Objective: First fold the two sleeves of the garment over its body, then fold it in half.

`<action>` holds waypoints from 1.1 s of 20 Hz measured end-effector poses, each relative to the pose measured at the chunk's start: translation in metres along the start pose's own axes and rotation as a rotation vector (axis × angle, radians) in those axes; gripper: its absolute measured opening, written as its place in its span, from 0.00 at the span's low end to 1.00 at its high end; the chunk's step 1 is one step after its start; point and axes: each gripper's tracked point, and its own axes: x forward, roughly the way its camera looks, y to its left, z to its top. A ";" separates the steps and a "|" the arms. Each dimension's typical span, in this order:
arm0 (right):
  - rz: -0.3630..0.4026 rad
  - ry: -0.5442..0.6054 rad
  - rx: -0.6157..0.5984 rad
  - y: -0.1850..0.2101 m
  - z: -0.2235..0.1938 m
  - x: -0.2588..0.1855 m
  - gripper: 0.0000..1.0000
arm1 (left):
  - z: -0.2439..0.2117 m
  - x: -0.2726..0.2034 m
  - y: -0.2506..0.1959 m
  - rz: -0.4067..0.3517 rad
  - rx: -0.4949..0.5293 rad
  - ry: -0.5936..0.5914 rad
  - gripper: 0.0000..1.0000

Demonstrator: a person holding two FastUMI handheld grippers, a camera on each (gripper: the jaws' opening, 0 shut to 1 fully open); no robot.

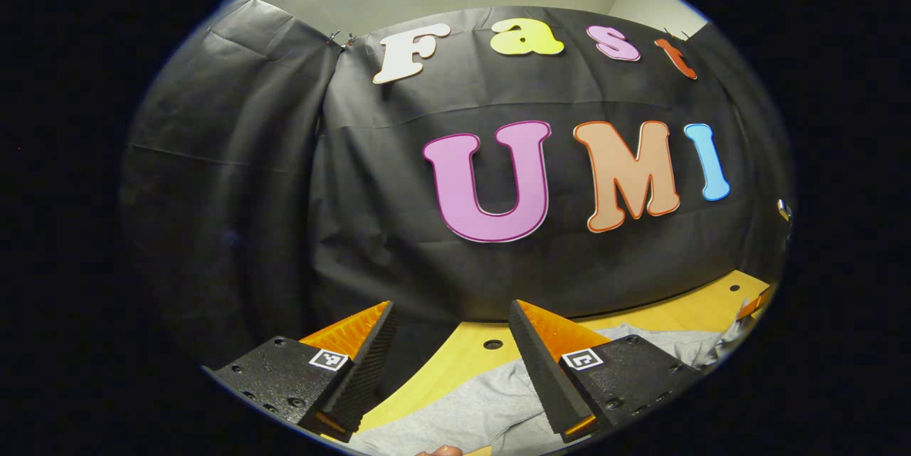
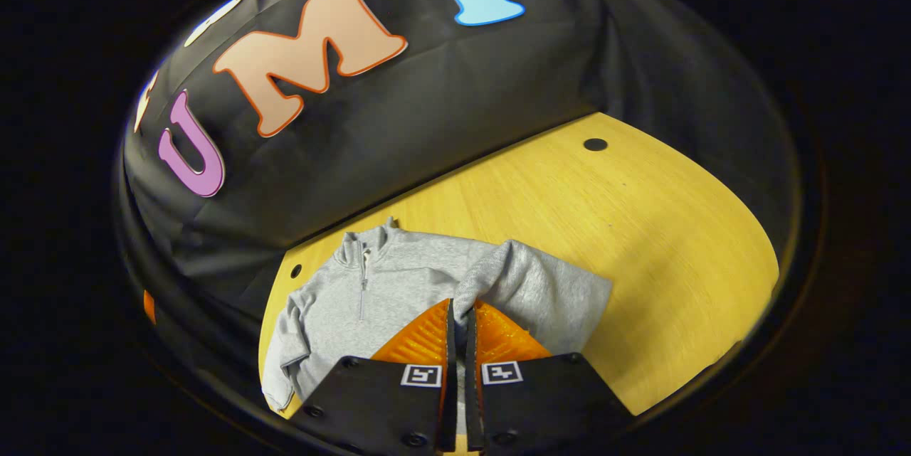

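Note:
A grey zip-neck sweatshirt (image 2: 384,285) lies flat on the yellow wooden table (image 2: 626,228), collar toward the black cloth wall. My right gripper (image 2: 459,308) is shut on one sleeve (image 2: 498,271), which is lifted and drawn over the body; grey cloth shows between its fingers. The other sleeve (image 2: 285,353) lies along the garment's side near the table's edge. In the left gripper view, my left gripper (image 1: 452,308) stands open with nothing between its fingers, hovering above the sweatshirt (image 1: 484,399) near the table's (image 1: 683,310) end.
The black cloth wall (image 2: 441,100) hangs close behind the table. Bare tabletop stretches to the right of the garment, with a small round hole (image 2: 595,144) near its far edge. A person's fingertip (image 1: 441,450) shows at the bottom of the left gripper view.

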 end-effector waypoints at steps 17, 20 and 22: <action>0.278 0.080 -0.218 0.226 -0.047 0.057 0.06 | -0.029 -0.026 0.114 0.194 -0.019 0.063 0.93; 0.326 0.105 -0.263 0.263 -0.062 0.066 0.06 | -0.037 -0.033 0.133 0.230 -0.025 0.079 0.93; 0.339 0.135 -0.295 0.281 -0.078 0.075 0.06 | -0.041 -0.038 0.145 0.255 -0.024 0.089 0.93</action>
